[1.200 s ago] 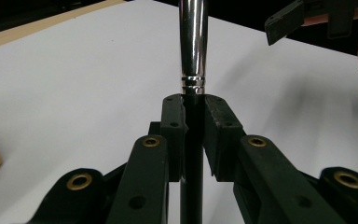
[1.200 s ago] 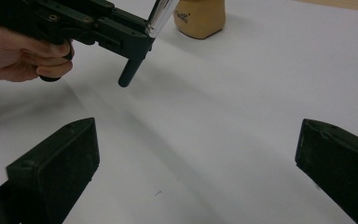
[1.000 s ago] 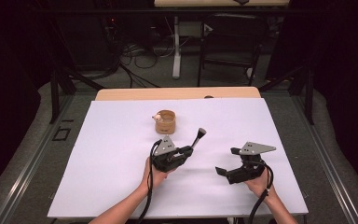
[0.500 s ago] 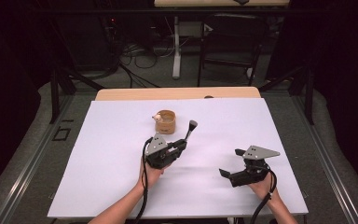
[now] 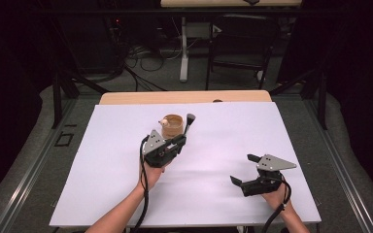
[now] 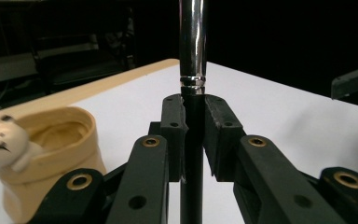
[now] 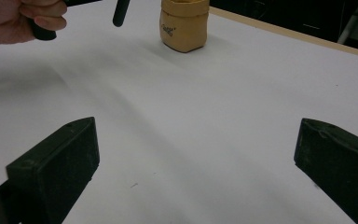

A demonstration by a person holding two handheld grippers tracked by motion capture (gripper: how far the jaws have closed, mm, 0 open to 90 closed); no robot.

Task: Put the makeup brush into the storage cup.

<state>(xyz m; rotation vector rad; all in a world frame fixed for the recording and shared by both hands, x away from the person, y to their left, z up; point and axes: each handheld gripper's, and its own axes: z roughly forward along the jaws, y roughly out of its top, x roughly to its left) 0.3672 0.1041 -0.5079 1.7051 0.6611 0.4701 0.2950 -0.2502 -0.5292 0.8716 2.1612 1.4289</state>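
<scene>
The desk (image 5: 102, 194) carries a white sheet. Toward its far side stands a tan cup (image 5: 172, 125) with a small bear figure on its rim. The right tongs (image 5: 243, 171) rest wide open, holding nothing, near the front right. The left tongs (image 5: 183, 138) are clamped on a brush (image 5: 189, 124) with a chrome ferrule, held upright just beside the cup.

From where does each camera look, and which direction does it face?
High view: above the person's side, facing forward and down on the white table; both forearms show.
Left gripper view: on the left gripper, facing along jaws clamping a brush.
Right gripper view: on the right gripper, facing across the table.
All share the tan cup.
</scene>
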